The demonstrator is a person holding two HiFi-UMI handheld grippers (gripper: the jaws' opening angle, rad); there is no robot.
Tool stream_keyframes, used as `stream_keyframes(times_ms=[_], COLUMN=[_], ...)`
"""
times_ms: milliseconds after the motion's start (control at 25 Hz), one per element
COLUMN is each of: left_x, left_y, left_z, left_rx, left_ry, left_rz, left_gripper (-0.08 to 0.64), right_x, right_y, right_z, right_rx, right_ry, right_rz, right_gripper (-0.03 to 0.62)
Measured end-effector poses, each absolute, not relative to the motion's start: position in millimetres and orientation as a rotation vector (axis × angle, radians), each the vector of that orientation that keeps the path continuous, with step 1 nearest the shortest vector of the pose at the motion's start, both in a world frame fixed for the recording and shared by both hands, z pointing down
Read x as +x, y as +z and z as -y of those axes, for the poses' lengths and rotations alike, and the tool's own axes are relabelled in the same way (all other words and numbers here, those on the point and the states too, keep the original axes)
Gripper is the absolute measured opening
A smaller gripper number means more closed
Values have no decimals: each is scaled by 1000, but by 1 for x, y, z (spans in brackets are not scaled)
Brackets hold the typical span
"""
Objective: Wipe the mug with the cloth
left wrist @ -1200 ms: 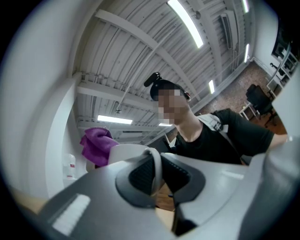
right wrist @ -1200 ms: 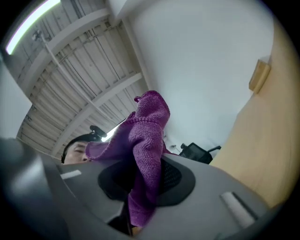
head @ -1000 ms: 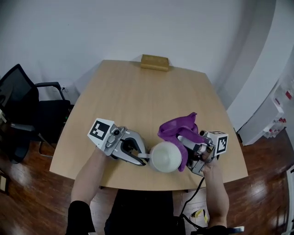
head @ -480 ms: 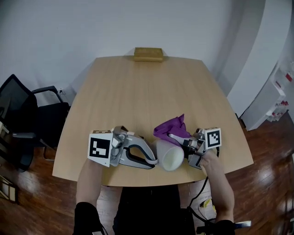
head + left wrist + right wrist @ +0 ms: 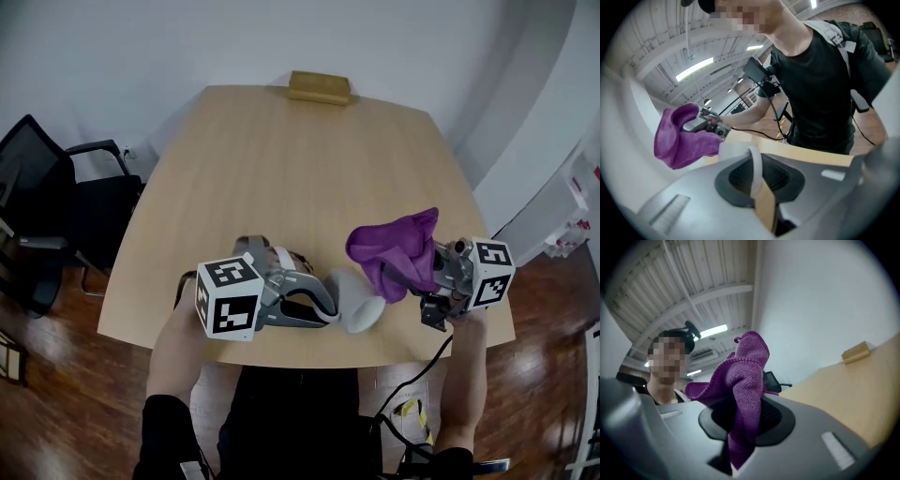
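Note:
A white mug hangs tipped on its side just above the table's near edge. My left gripper is shut on its handle, and the mug's body shows just beyond the jaws. My right gripper is to the mug's right and is shut on a purple cloth, which bunches up above the jaws. The cloth stands between the right jaws and hides much of that view. From the left gripper view the cloth hangs apart from the mug.
A wooden block lies at the far edge of the light wooden table; it also shows as block. A black office chair stands at the left. White cabinets are at the right.
The right gripper has pulled the cloth up and to the right, off the mug. The left gripper has turned, and the mug now tips more on its side.

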State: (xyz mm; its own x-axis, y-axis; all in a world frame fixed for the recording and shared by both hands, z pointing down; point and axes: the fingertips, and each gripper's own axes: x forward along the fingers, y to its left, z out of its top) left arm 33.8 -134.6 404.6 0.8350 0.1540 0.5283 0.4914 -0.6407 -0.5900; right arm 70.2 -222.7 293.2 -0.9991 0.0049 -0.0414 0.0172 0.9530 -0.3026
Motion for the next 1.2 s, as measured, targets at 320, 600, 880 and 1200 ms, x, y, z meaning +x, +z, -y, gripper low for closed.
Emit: stream_keyframes(times_ms=[320, 600, 880, 1200], left_x=[34, 37, 29, 36], left_y=[417, 413, 417, 415], left_z=[130, 129, 132, 131], left_rx=[-2286, -2322, -2335, -2314], left_ry=[-566, -532, -536, -532], left_rz=[551, 567, 561, 549], left_gripper=[54, 55, 55, 55], right_x=[26, 33, 58, 14], right_y=[357, 401, 308, 356], right_z=[218, 275, 233, 204], right_rx=[241, -165, 185, 417], right_ry=[-602, -701, -427, -395], right_rz=[-3302, -3383, -3125, -3397], right_gripper=[77, 77, 77, 77])
